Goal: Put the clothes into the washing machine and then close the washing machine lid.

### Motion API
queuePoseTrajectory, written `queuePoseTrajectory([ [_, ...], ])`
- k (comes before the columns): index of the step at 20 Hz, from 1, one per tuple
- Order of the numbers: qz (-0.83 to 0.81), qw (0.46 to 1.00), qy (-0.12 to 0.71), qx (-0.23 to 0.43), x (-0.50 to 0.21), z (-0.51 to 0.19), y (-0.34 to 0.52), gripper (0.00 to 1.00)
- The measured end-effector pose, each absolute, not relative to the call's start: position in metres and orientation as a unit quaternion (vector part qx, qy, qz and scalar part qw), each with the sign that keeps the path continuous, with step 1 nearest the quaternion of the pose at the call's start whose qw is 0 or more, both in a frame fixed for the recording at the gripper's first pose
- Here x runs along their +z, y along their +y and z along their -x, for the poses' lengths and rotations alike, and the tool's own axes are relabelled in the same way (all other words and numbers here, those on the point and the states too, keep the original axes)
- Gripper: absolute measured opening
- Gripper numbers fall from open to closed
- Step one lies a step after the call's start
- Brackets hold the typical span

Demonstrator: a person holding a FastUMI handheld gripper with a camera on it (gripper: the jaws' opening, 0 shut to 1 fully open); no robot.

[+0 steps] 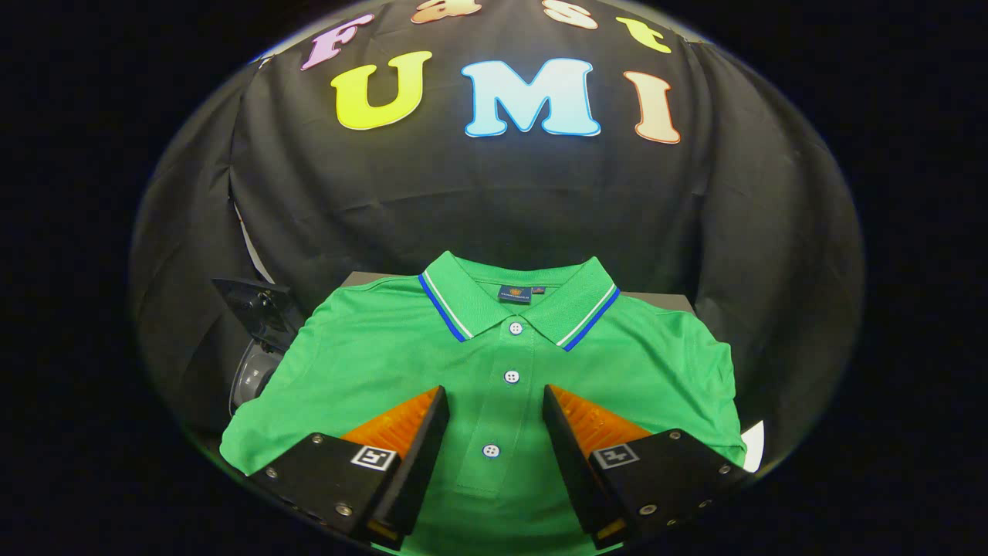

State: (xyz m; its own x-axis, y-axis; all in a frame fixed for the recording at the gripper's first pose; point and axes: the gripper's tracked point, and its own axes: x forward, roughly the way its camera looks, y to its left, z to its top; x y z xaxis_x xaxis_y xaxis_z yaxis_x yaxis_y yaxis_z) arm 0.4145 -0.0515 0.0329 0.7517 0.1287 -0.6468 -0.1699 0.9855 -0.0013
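A green polo shirt [386, 363] with a blue-and-white striped collar lies spread flat on a dark surface, buttoned placket running toward me. My gripper [495, 395] hovers over the shirt's lower chest, fingers open and apart, the placket and its white buttons showing in the gap between them. Nothing is held. Beside the shirt's left sleeve part of the washing machine [258, 340] shows: a dark raised lid and a grey rounded body.
The dark tabletop [363, 278] peeks out behind the shirt's shoulders. A small white patch [754, 444] shows past the shirt's right sleeve. The black cloth wall stands close behind the table.
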Motion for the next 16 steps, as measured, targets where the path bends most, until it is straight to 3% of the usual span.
queuePoseTrajectory([
  [3, 0.041, 0.936, 0.336, 0.101, 0.033, -0.414, -0.041, 0.55],
  [6, 0.049, 0.937, 0.329, 0.111, 0.036, -0.413, -0.034, 0.12],
  [9, 0.034, 0.943, 0.317, 0.100, 0.039, -0.414, -0.032, 0.01],
  [16, -0.029, 0.965, 0.243, 0.096, 0.098, -0.399, -0.007, 0.00],
])
